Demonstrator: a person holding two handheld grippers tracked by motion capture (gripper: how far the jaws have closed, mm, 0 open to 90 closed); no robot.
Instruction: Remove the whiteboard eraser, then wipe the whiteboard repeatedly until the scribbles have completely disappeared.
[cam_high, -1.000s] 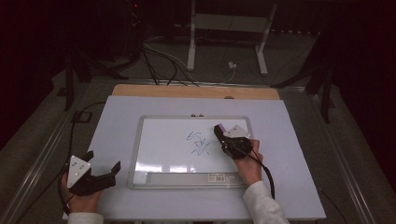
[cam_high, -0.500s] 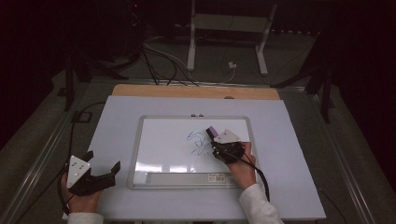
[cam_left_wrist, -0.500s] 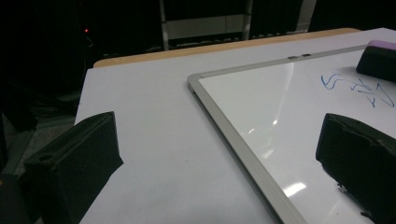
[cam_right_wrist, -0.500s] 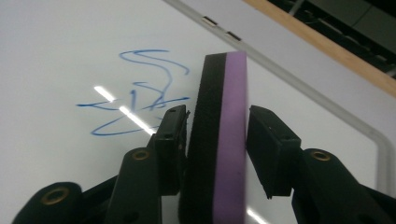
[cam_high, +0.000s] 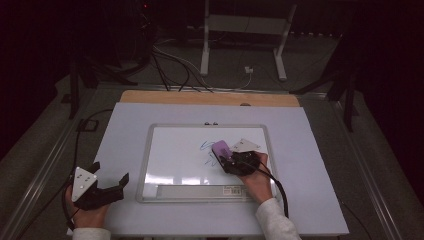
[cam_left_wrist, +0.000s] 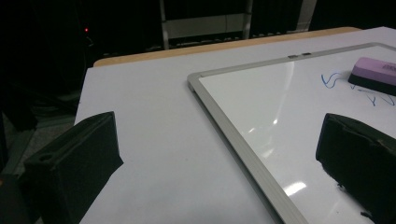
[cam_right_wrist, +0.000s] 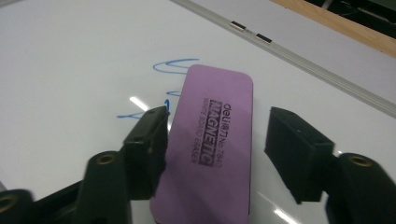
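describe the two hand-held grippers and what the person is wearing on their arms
Both are black two-jaw tools with blocky pads. The left hand-held gripper carries a grey three-cornered plate with small dots on top, as does the right hand-held gripper. A black cable trails from the right one. The sleeves are white.

The whiteboard (cam_high: 175, 160) lies in the middle of the surface (cam_high: 310, 150). The eraser (cam_high: 221, 149) lies on its right half, over the scribble (cam_high: 207, 152). The left hand-held gripper (cam_high: 107, 175) rests left of the whiteboard.
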